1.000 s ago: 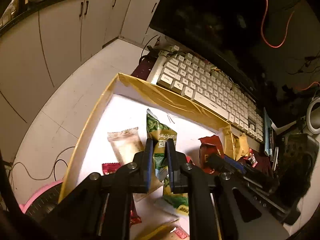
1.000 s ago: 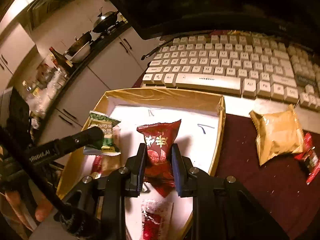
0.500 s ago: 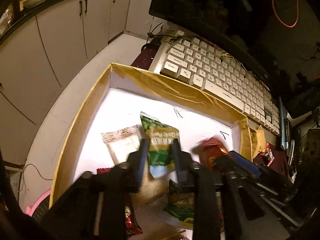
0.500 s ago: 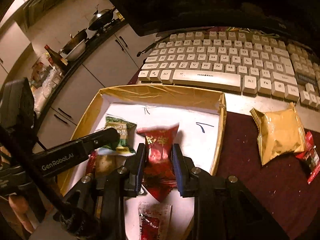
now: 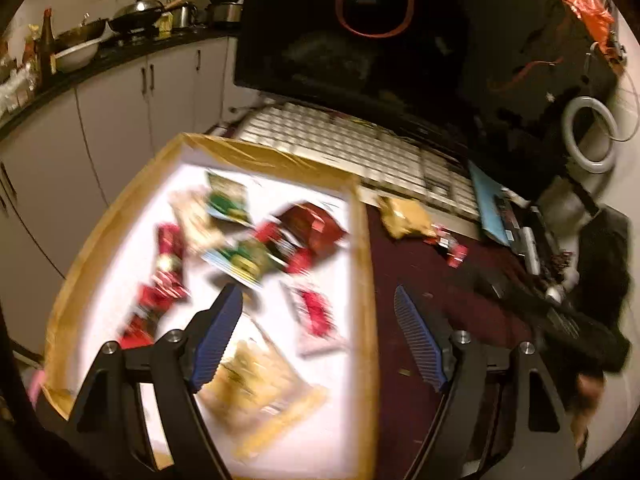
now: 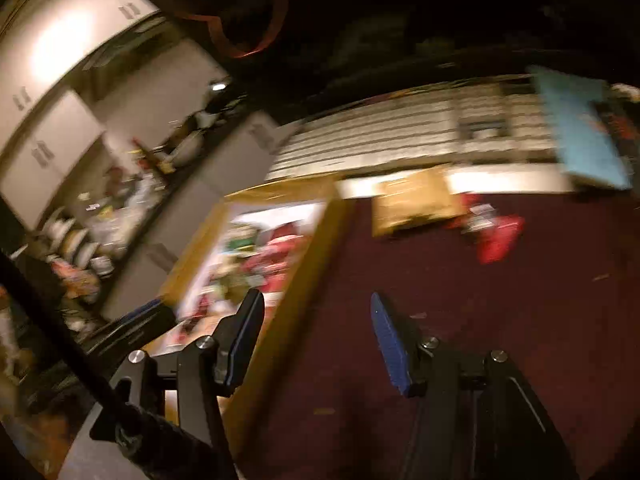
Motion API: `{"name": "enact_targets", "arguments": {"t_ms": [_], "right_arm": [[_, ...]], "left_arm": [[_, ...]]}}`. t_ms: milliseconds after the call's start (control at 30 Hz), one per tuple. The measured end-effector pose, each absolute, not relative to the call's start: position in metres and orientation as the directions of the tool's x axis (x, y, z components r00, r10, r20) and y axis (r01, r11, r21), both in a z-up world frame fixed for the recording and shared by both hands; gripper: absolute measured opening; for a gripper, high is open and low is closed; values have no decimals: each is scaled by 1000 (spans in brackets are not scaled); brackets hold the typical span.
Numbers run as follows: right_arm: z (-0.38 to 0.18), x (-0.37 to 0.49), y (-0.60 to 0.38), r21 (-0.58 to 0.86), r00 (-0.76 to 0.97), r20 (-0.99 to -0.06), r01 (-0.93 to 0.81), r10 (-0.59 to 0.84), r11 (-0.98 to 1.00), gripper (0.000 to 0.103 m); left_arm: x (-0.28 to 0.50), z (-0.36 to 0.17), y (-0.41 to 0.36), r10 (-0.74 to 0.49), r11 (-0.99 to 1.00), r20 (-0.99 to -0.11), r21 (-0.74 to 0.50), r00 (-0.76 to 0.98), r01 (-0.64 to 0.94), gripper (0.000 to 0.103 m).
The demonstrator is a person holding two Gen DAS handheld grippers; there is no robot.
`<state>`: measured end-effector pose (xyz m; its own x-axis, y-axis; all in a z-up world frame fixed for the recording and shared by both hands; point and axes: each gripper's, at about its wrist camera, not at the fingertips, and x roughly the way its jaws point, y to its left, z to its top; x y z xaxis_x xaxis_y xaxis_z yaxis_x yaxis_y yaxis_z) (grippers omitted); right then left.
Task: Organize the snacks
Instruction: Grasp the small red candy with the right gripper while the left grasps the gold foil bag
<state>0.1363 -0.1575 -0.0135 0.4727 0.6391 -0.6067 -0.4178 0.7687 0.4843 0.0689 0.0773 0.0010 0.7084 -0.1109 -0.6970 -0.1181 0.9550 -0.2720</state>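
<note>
A shallow box [image 5: 362, 248] with gold-taped walls and a white floor holds several snack packets, among them a green packet [image 5: 230, 200] and a dark red packet [image 5: 310, 226]. My left gripper [image 5: 318, 300] hangs over the box's right wall, its jaws opening with nothing between them. My right gripper [image 6: 316, 310] is above the maroon table cover just right of the box [image 6: 316, 240], jaws also opening and empty. On the cover lie a golden packet [image 6: 416, 200] and a small red packet [image 6: 498, 236]. Both views are blurred by motion.
A white keyboard [image 5: 360, 152] lies behind the box, under a dark monitor [image 5: 380, 40]. A blue booklet [image 6: 580, 128] and dark clutter [image 5: 580, 280] crowd the right side. Kitchen cabinets [image 5: 120, 104] stand at the left, below the table edge.
Both grippers let go of their packets, the green one left and the dark red one right, which now lie in the box. Both have opened wide and swung right.
</note>
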Motion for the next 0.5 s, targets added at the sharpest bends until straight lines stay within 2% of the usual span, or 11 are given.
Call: {"name": "enact_targets", "arguments": {"t_ms": [133, 267, 500], "right_arm": [[-13, 173, -178, 412, 521, -671, -330, 528, 849, 56], [-17, 212, -182, 420, 486, -718, -266, 498, 867, 56], [-36, 255, -164, 323, 409, -807, -299, 427, 898, 55]], "left_arm": [[75, 1, 58, -147, 955, -706, -285, 693, -87, 79], [79, 3, 47, -155, 959, -717, -276, 680, -72, 79], [70, 0, 45, -157, 963, -717, -263, 679, -56, 79]]}}
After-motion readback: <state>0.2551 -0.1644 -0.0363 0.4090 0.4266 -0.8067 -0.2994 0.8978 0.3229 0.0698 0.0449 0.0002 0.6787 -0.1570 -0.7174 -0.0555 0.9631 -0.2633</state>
